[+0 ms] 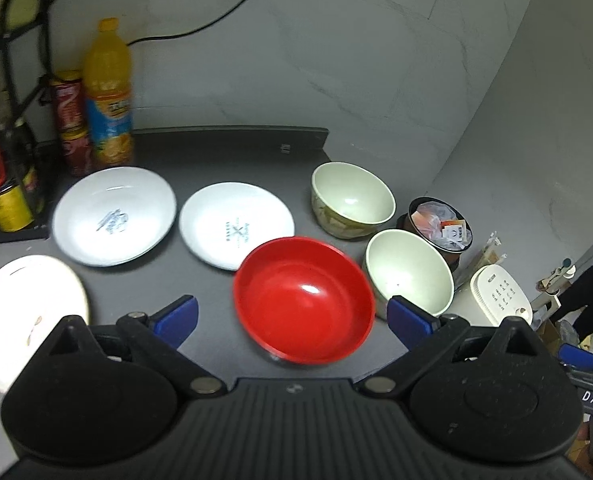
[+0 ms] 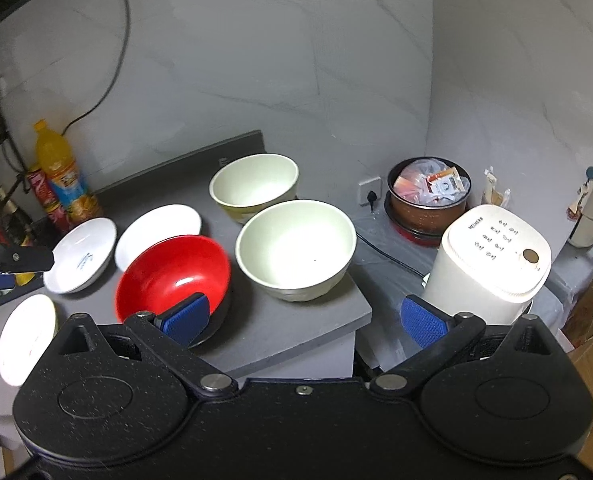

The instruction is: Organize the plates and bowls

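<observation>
A red bowl [image 1: 304, 300] [image 2: 174, 276] sits near the front of the grey tabletop [image 1: 200, 280]. Two cream bowls stand to its right, one near [image 1: 410, 272] [image 2: 296, 248] and one farther back [image 1: 350, 198] [image 2: 254, 186]. Three white plates lie to the left: one with a blue print [image 1: 114, 216] [image 2: 81, 255], one in the middle [image 1: 236, 230] [image 2: 158, 226], one at the front left [image 1: 24, 316] [image 2: 26, 338]. My left gripper [image 1: 292, 320] is open above the red bowl. My right gripper [image 2: 304, 318] is open over the table's front right edge.
An orange drink bottle [image 1: 108, 92] and red cans [image 1: 70, 120] stand at the back left beside a black shelf [image 1: 8, 80]. Right of the table are a dark pot full of packets [image 1: 440, 224] [image 2: 428, 192] and a white appliance [image 2: 492, 264]. A cable runs down the wall.
</observation>
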The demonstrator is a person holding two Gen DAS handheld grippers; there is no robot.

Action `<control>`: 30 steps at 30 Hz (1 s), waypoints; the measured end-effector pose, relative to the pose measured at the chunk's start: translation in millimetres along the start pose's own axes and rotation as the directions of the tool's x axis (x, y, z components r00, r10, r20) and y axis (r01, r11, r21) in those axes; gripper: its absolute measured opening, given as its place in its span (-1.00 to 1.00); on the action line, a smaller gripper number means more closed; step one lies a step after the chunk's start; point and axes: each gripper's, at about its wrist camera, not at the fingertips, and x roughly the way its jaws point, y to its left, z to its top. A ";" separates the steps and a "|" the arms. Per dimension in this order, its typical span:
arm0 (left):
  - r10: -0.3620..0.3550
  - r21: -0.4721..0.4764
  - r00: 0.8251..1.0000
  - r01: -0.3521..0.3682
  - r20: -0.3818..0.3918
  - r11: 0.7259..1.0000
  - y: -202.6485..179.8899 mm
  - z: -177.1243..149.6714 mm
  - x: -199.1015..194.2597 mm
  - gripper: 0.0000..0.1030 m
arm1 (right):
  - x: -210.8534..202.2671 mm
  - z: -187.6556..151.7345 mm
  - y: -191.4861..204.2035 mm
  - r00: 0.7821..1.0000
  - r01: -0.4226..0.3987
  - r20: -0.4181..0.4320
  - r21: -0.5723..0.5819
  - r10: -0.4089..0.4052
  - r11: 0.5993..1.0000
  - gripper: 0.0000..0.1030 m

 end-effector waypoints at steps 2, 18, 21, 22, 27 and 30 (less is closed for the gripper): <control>-0.008 0.008 1.000 0.008 -0.008 1.000 -3.8 8.0 11.8 0.93 | 10.2 4.9 -3.2 1.000 0.001 -0.013 0.011 -0.001 1.000 0.99; -0.094 0.088 0.989 0.104 -0.114 0.991 -34.0 55.8 105.7 0.70 | 81.1 38.1 -8.9 0.997 0.027 -0.078 0.072 -0.022 0.997 0.75; -0.115 0.100 0.983 0.130 -0.143 0.986 -41.1 61.7 123.8 0.59 | 94.9 40.1 -13.2 0.994 0.034 -0.103 0.089 -0.024 0.995 0.65; -0.120 0.106 0.981 0.137 -0.153 0.985 -43.9 63.7 130.3 0.57 | 99.0 40.7 -14.8 0.994 0.035 -0.111 0.097 -0.024 0.995 0.62; -0.126 0.133 0.970 0.155 -0.209 0.979 -61.9 70.8 161.7 0.39 | 122.7 43.3 -25.8 0.988 0.073 -0.141 0.129 -0.055 0.989 0.58; -0.123 0.137 0.959 0.161 -0.255 0.977 -73.1 74.5 185.9 0.27 | 137.5 42.5 -32.7 0.983 0.091 -0.170 0.150 -0.065 0.984 0.47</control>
